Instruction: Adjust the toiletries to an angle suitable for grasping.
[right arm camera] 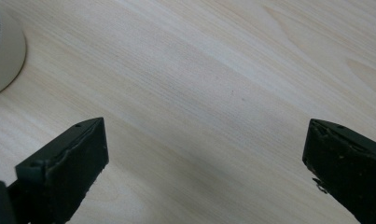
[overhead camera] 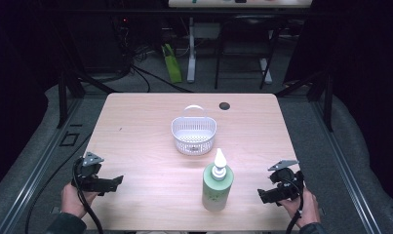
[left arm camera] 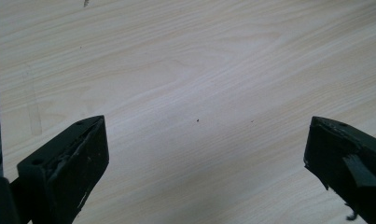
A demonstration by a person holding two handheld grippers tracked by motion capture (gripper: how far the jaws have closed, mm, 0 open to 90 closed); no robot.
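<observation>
Green bottle (overhead camera: 216, 187) stands between the left gripper (overhead camera: 117, 181) and right gripper (overhead camera: 260, 194), both with fingers (right arm camera: 69, 158) spread wide over bare table (overhead camera: 150, 146).

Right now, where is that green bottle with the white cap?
In the high view the green bottle stands upright on the table near its front edge, just in front of the white basket and nearer the right gripper than the left.

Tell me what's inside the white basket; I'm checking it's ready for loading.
The basket looks empty: its perforated floor shows through. The near wall hides the inside strip right behind it.
</observation>
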